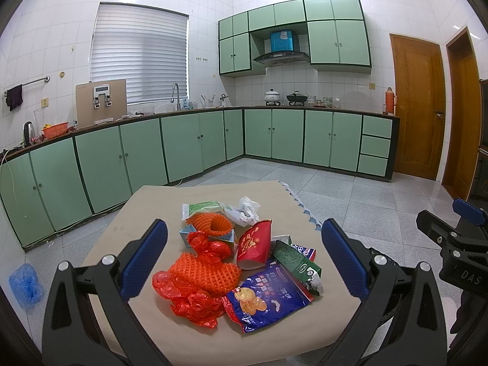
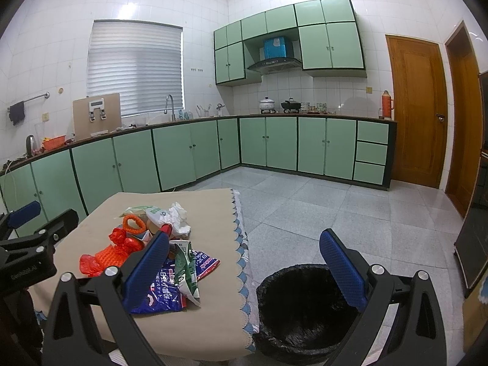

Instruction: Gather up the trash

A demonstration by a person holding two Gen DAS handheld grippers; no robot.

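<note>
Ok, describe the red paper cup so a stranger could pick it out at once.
Start at the beige table in front of the green cabinets, with its trash pile. The red cup lies on its side mid-pile, right of the orange foam nets and above the blue snack bag. It is the only stiff, cone-shaped piece, with gold print.

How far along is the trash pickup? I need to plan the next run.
Nothing looks done: the black-lined bin beside the table appears empty. Nothing is in hand; the left gripper and right gripper are both open. Left: the whole pile, including the blue snack bag, red paper cup and orange foam net.
</note>
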